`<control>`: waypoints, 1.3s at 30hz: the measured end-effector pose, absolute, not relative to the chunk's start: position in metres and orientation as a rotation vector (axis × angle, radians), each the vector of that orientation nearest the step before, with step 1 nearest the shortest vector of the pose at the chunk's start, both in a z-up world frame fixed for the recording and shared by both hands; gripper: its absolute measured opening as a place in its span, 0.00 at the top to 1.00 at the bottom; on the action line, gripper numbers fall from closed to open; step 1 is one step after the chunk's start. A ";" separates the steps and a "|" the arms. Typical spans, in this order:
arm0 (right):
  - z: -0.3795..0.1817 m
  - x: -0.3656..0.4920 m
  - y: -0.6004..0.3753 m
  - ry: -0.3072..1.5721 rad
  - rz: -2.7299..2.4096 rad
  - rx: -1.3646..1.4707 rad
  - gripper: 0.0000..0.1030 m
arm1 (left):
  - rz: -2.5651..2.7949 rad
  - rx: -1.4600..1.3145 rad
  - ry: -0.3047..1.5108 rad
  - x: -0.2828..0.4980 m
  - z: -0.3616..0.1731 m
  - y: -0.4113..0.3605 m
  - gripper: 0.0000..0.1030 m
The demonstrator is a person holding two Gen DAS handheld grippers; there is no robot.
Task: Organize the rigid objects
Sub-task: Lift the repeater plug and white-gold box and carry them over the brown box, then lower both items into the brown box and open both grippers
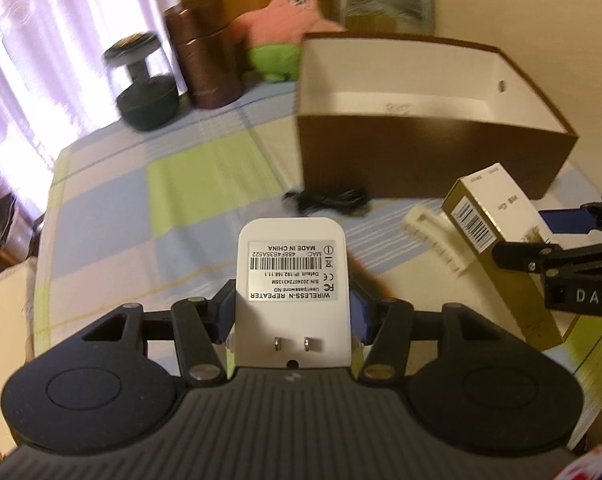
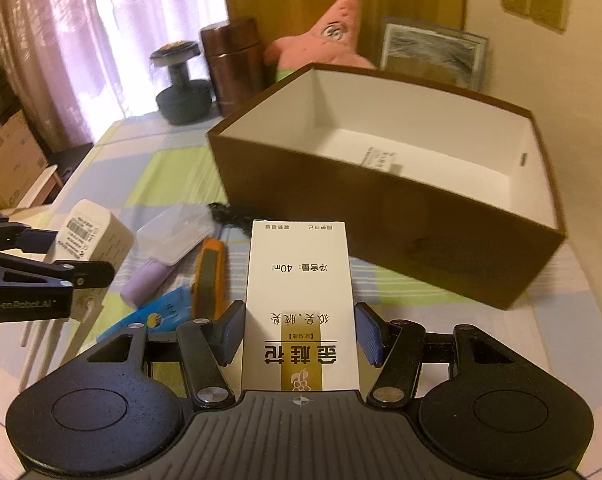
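Your left gripper (image 1: 292,312) clamps the white repeater (image 1: 292,276) between its pads, and your right gripper (image 2: 301,334) pinches the white-and-gold carton (image 2: 301,304). The open brown box (image 2: 385,204) sits beyond both fingertips.

"WIRELESS-N REPEATER" and "MADE IN CHINA" are printed on the repeater (image 1: 292,276); "40ml" on the carton (image 2: 301,304); "GenRobot.AI" is read at nine o'clock on the left gripper (image 2: 67,258).

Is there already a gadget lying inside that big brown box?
No, the brown box shows only its bare white floor with a small printed label; the wireless repeater is clamped in the left gripper.
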State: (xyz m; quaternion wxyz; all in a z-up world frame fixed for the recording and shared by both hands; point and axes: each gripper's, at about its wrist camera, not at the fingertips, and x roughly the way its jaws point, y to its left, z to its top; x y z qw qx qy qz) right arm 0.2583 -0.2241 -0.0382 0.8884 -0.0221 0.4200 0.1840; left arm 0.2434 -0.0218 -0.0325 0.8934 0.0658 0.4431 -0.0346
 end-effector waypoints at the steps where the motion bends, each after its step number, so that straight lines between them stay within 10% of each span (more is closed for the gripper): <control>1: -0.035 0.259 -0.229 0.871 0.371 -0.039 0.47 | -0.085 0.143 0.912 0.247 -0.030 -0.027 0.50; 39: -0.007 0.464 -0.309 0.814 0.104 0.091 0.47 | -0.184 0.267 0.822 0.492 -0.007 -0.136 0.50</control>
